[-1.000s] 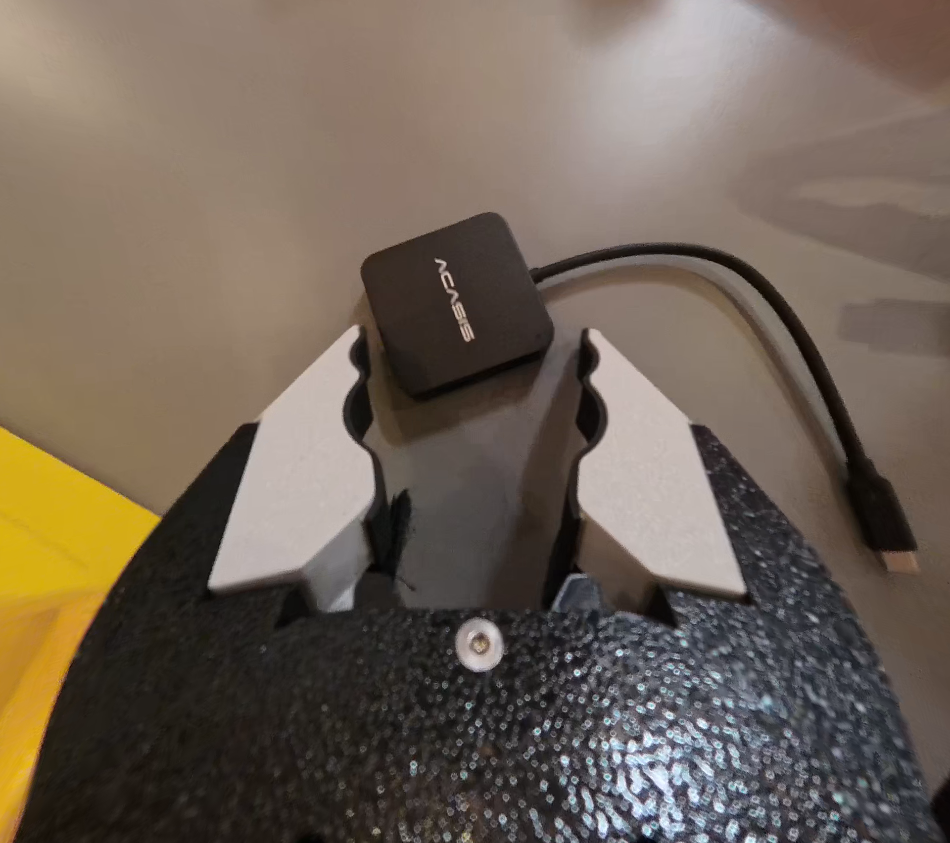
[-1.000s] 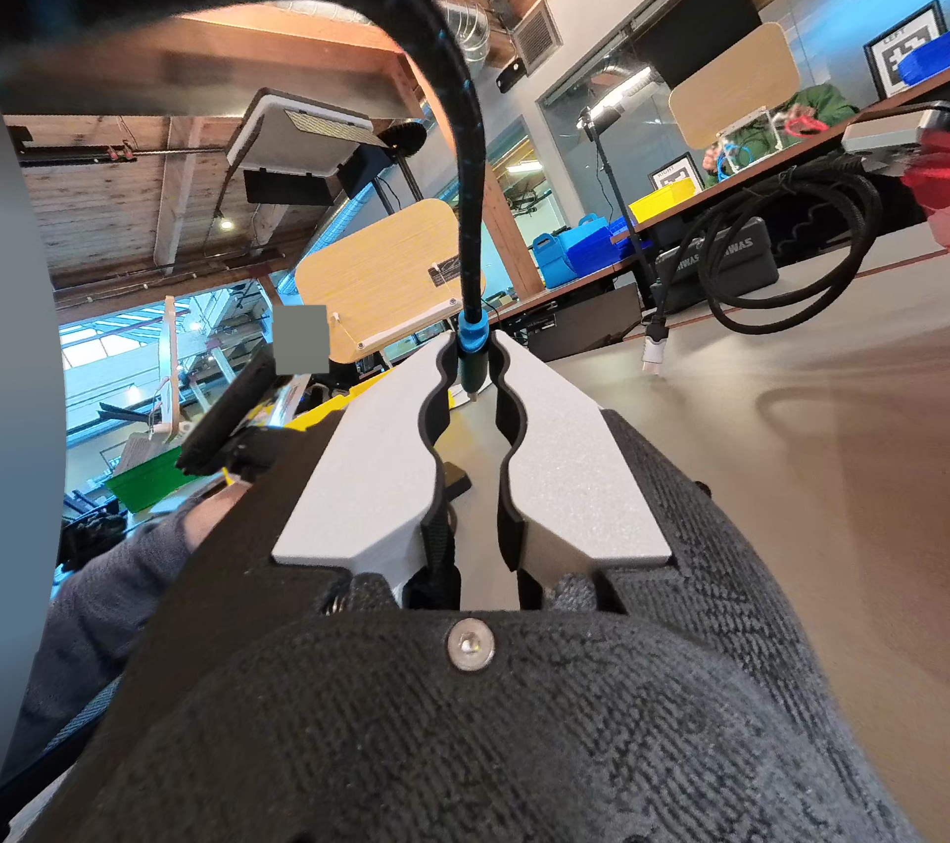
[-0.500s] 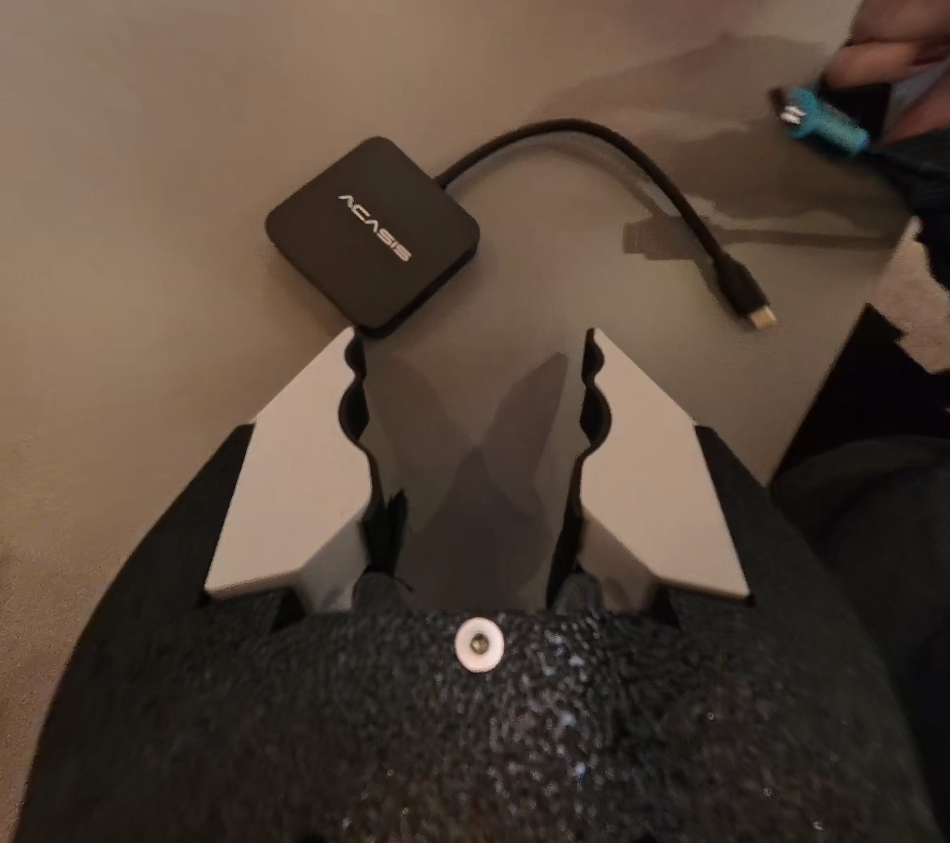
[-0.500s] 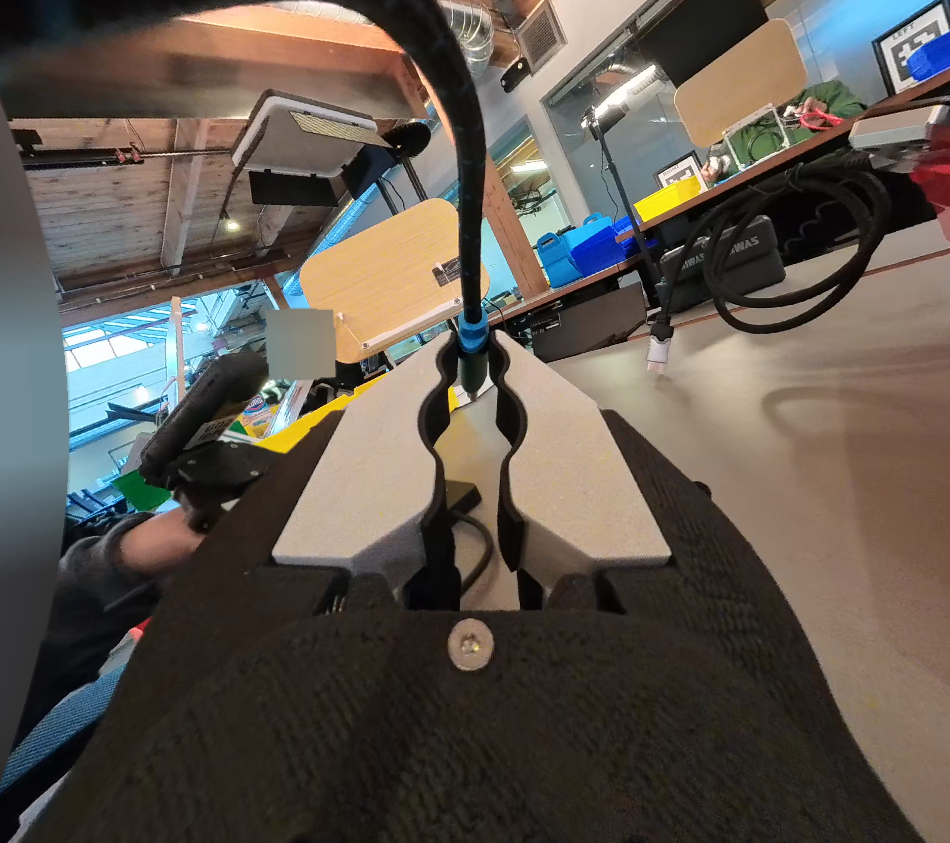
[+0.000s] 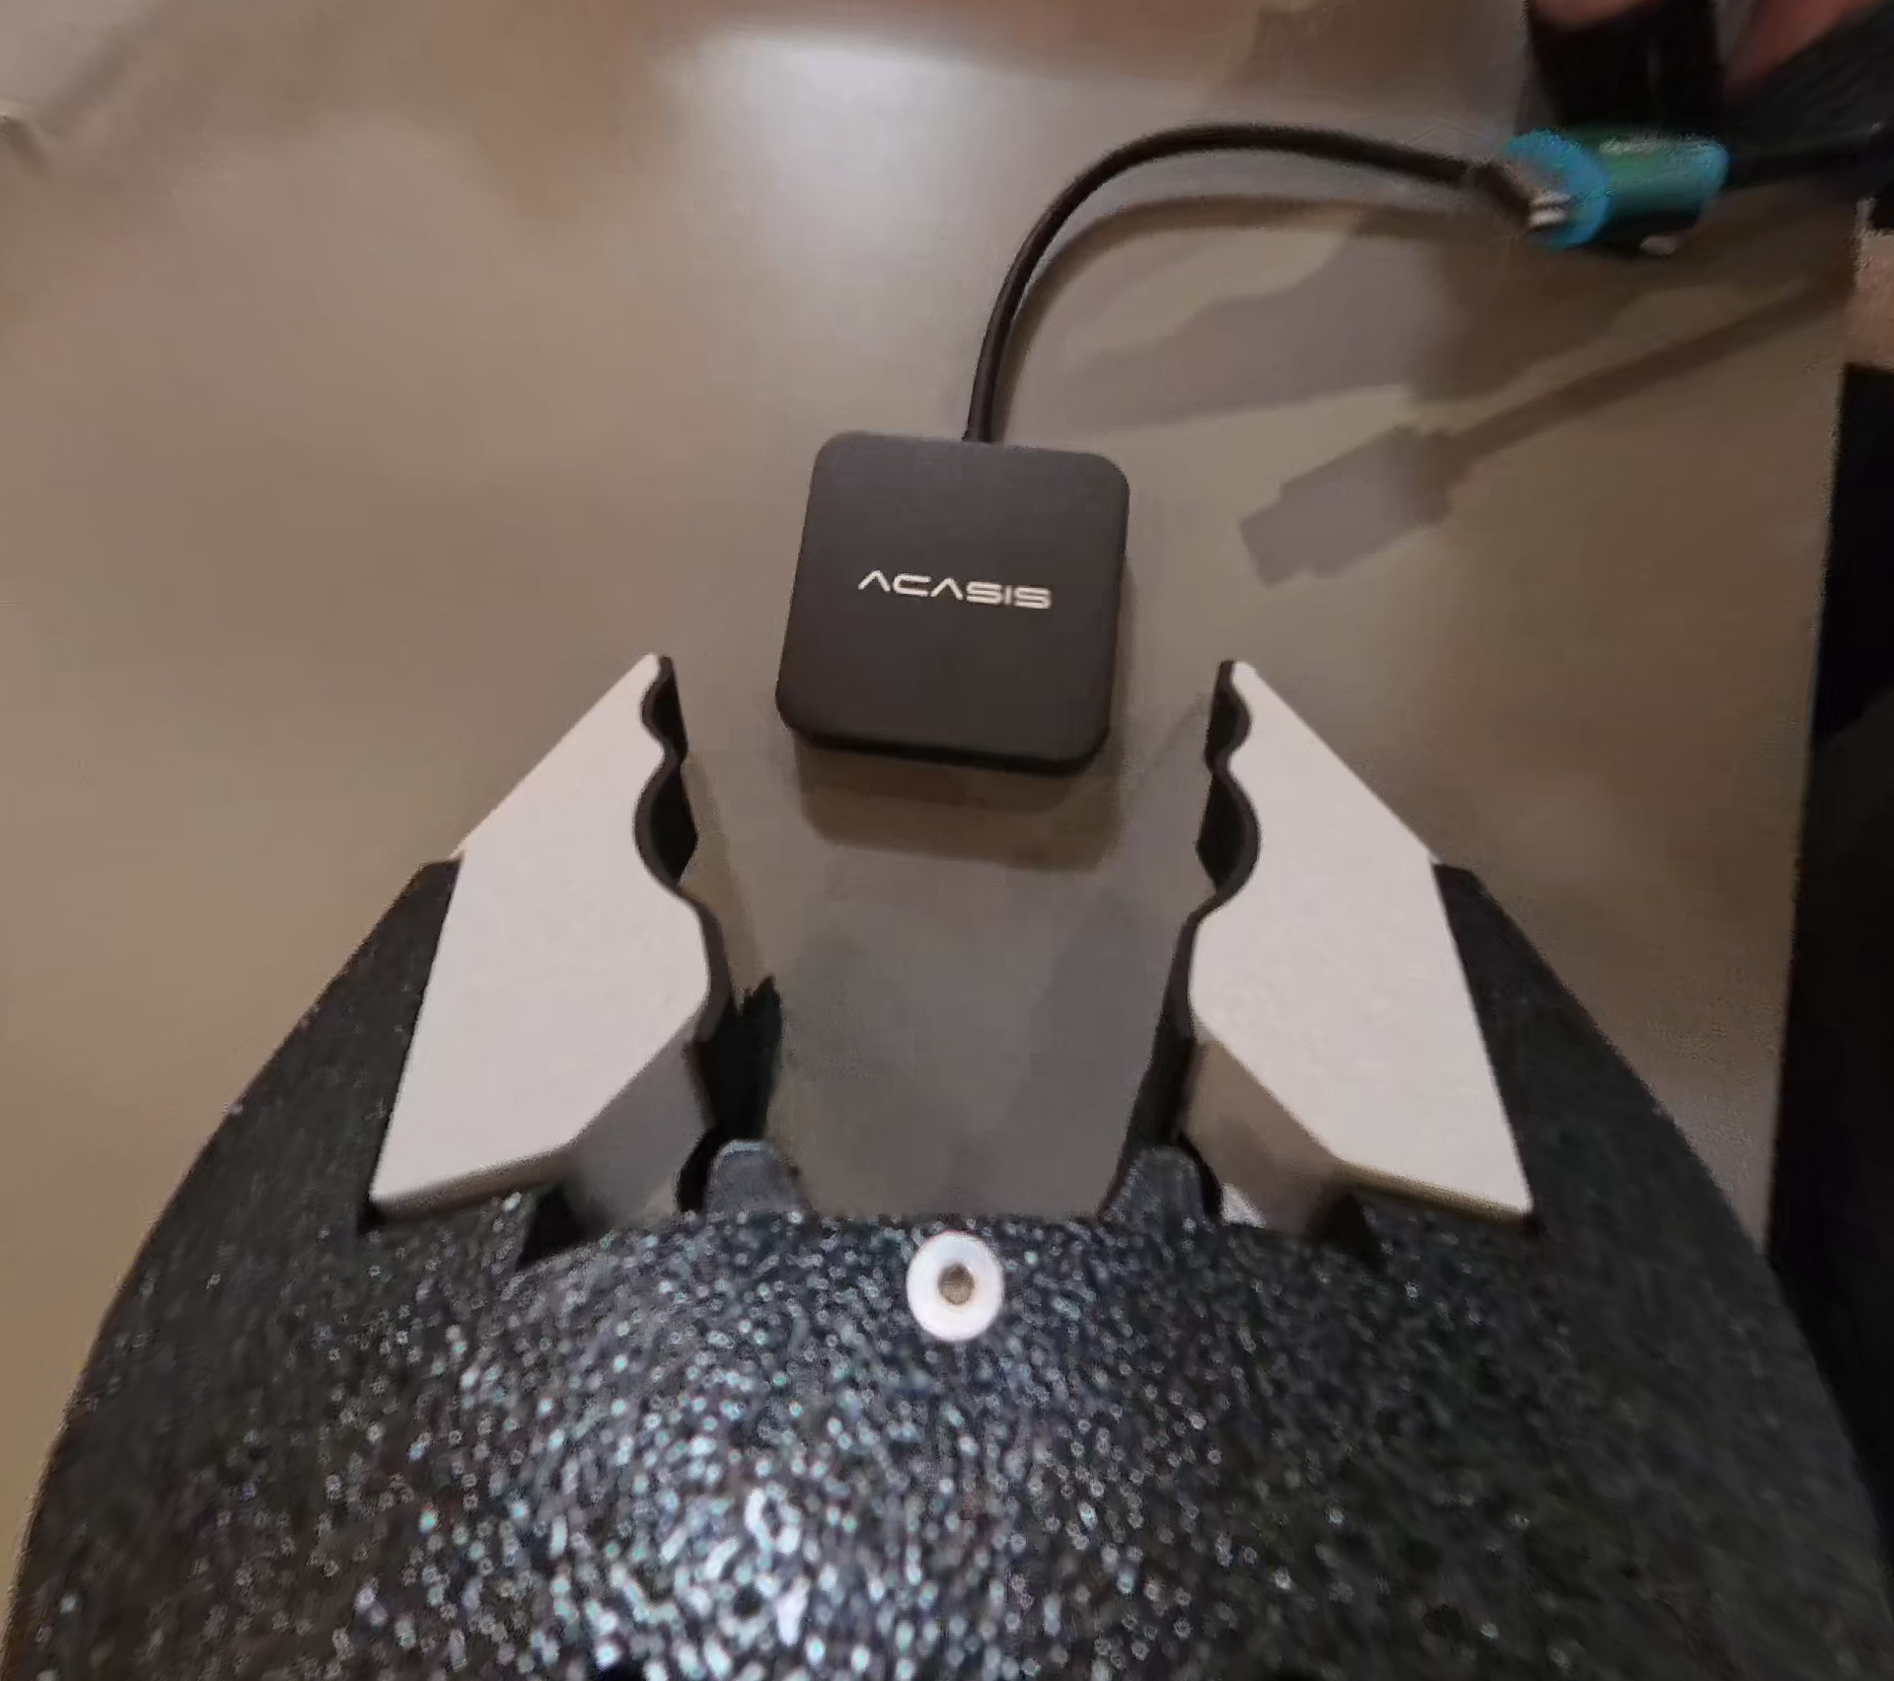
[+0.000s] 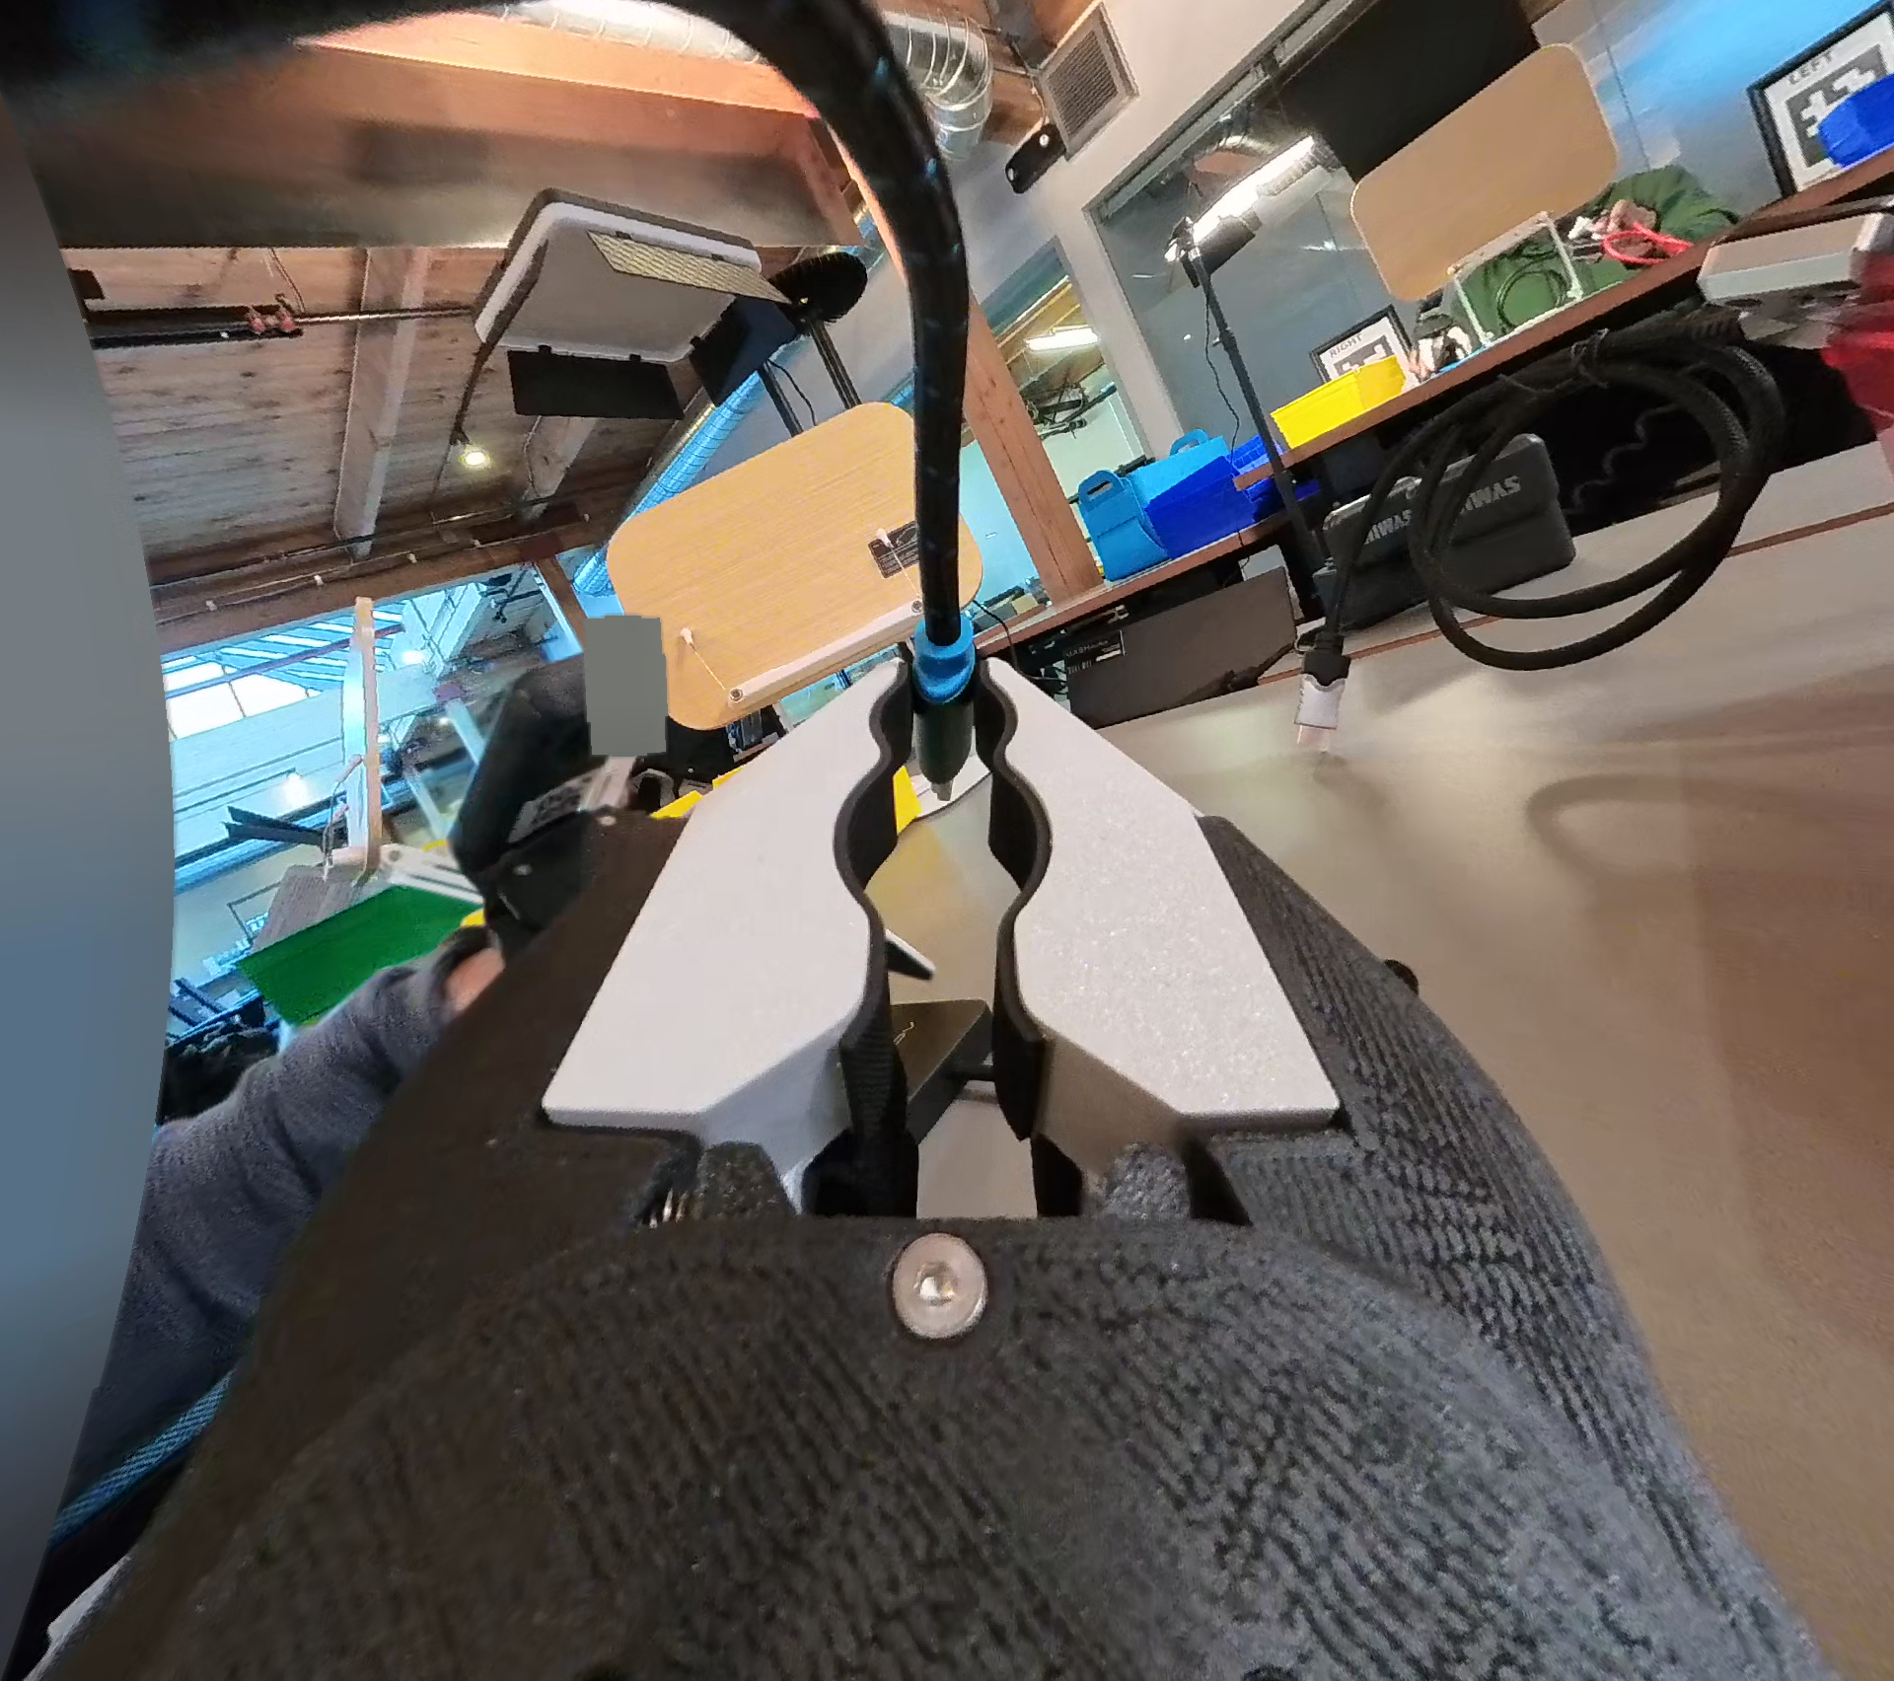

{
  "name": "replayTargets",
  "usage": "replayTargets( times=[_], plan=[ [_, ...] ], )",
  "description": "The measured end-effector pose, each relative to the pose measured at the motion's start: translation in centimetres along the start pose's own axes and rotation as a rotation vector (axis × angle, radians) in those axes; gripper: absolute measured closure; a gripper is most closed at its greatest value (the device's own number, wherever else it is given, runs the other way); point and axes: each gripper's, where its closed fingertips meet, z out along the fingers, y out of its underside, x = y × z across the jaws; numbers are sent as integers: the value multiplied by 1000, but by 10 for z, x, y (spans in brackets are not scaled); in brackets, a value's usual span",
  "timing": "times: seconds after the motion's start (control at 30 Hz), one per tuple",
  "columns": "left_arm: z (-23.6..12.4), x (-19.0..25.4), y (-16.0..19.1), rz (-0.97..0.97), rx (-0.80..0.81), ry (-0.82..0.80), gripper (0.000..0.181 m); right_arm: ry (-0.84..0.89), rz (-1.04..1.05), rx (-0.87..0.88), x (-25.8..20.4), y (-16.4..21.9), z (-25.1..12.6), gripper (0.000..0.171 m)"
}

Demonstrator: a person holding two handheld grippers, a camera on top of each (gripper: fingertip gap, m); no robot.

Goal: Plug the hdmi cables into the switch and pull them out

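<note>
Currently the left gripper (image 5: 948, 709) is hovering over the grey table (image 5: 359, 402) with its jaws spread wide and holding nothing. The black square switch (image 5: 953, 607) is lying flat on the table just ahead of the fingertips, roughly centred between them and not touching either one. Its thin black lead (image 5: 1179, 182) is curving away from the far edge toward the upper right, where a blue-collared HDMI plug (image 5: 1599, 187) is showing near the lead's end; blur is preventing me from telling whether they are touching.

The right gripper (image 6: 943, 730) is pinching that HDMI plug (image 6: 941, 709) at the fingertips, jaws nearly closed on it, metal tip pointing down toward the table. Its braided black cable (image 6: 938, 422) is arching up and over to the left. A second coiled black cable (image 6: 1599, 545) is lying farther back on the table, its silver-tipped plug (image 6: 1317, 699) resting free.
</note>
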Motion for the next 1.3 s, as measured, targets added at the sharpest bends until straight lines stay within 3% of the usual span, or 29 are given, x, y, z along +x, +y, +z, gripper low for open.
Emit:
replayTargets(
  times=[0.03,0.17,0.33,0.5,0.63,0.7,0.8,0.97,1.07,1.17,1.3],
  plan=[
    [4,0,1,7,-10,7,83,0,0,0,0,0,0,162],
    [6,-2,-4,-20,15,-10,107,-1,1,2,0,0,0,162],
    [-2,-4,5,-117,-6,-97,116,-2,1,2,0,0,0,162],
    [-26,-22,29,-348,-26,-332,116,-4,-4,3,-1,-1,-1,162],
    [-36,-8,41,-425,0,-389,110,-4,-8,0,-1,0,0,162],
    [-36,12,42,-420,-5,-351,98,-4,-9,-2,-2,0,0,162],
    [-36,45,38,-364,-16,-261,95,-5,-14,-4,-2,1,0,162],
    [-39,89,25,-118,-1,-88,109,-9,-19,-4,-3,1,0,162],
    [-47,81,10,51,91,-107,103,-11,-21,-6,-4,1,0,162],
    [-52,78,-6,189,232,-7,89,-18,-19,-9,-5,2,0,162],
    [-37,74,3,180,220,209,84,-22,-12,-12,-5,3,0,162]
  ],
)
